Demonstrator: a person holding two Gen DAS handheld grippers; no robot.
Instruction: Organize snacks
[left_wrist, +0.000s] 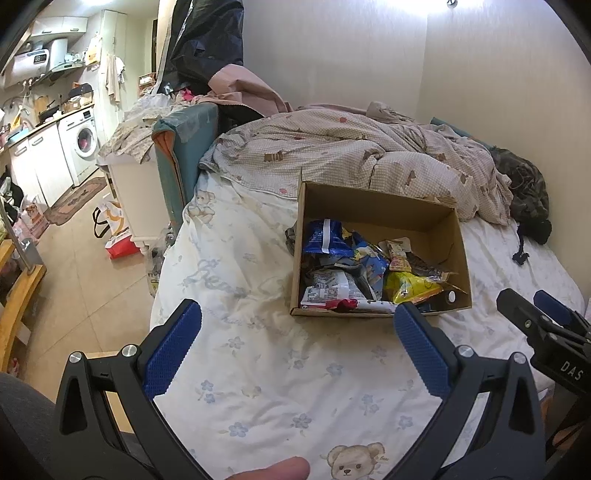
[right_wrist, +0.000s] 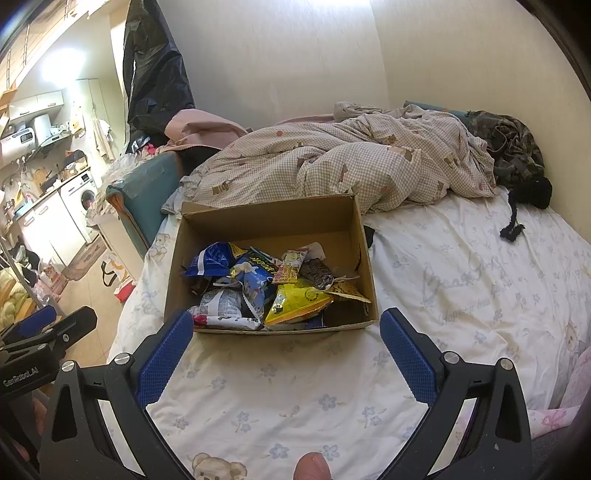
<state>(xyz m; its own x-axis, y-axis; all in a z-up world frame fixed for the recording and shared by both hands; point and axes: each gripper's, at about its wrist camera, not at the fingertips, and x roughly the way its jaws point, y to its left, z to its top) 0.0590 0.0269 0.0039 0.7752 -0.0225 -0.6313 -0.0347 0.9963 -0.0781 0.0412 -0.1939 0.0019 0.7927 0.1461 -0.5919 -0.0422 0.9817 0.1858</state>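
Sitting on the white flower-print bed sheet (right_wrist: 295, 398), the open cardboard box (right_wrist: 266, 218) holds the snacks in a loose heap: a blue packet (right_wrist: 212, 260) toward its far-left corner, a yellow packet (right_wrist: 295, 302) near the front wall, a white-and-grey packet (right_wrist: 223, 306) at the front-left corner, and a dark knobbly one (right_wrist: 317, 271) further back. They lie crossed over each other with no order visible, and the far half of the box floor is bare, so there is room to spread or sort them. No snack shows on the sheet outside the box. That fits either a jumble waiting to be sorted or a gathering-up that ended with everything dropped in; the pictures do not settle which. Both tongs are released, with nothing between their blue pads: the left gripper (left_wrist: 297, 325) hangs over the sheet short of the box's front-left corner, and the right gripper (right_wrist: 286, 326) is lined up on the front wall, its 2 fingers spread about as wide as the box. Held level and back from the box like this, both keep the whole pile in sight. A checked duvet (right_wrist: 332, 162) is bunched along the far edge of the bed, clear of the box.
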